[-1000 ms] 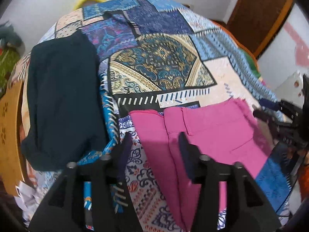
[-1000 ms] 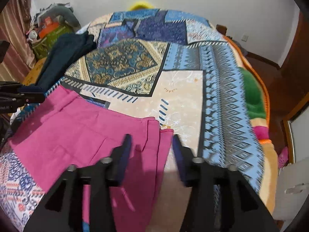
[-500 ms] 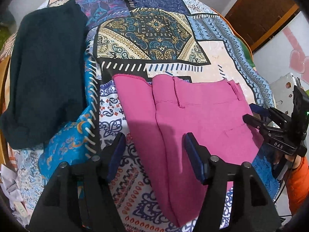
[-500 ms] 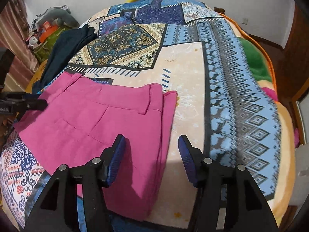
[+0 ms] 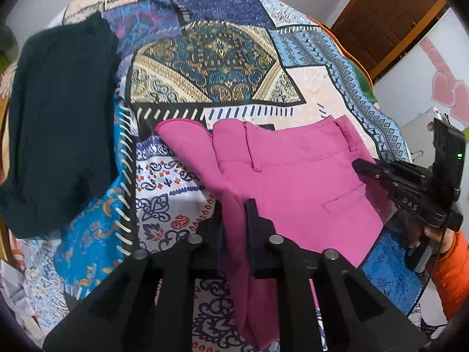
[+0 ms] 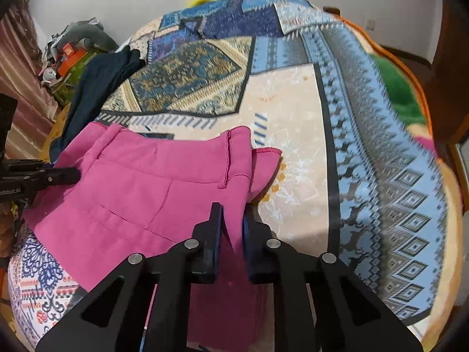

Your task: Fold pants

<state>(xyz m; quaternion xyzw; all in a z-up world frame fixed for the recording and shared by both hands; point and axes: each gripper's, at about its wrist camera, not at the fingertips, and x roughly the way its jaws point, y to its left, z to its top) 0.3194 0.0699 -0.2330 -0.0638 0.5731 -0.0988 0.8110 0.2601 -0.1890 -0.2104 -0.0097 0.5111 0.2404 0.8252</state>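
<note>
Pink pants point(image 5: 296, 176) lie folded on the patterned bedspread point(image 5: 214, 58), waistband toward the far side. My left gripper point(image 5: 234, 214) is shut on the pants' left edge, with pink cloth pinched between its fingers. My right gripper point(image 6: 233, 220) is shut on the pants point(image 6: 152, 187) at their right edge, near the waistband corner. Each gripper shows in the other's view: the right one at the pants' far side point(image 5: 363, 167), the left one at the left point(image 6: 67, 174).
A dark teal garment point(image 5: 58, 123) lies on the bed to the left of the pants. A wooden door point(image 5: 390, 20) stands at the back right. Clutter and a plush toy point(image 6: 79, 38) sit beside the bed at the left.
Both grippers have moved down onto the pants' side edges and closed on the cloth; they were open above the pants before.
</note>
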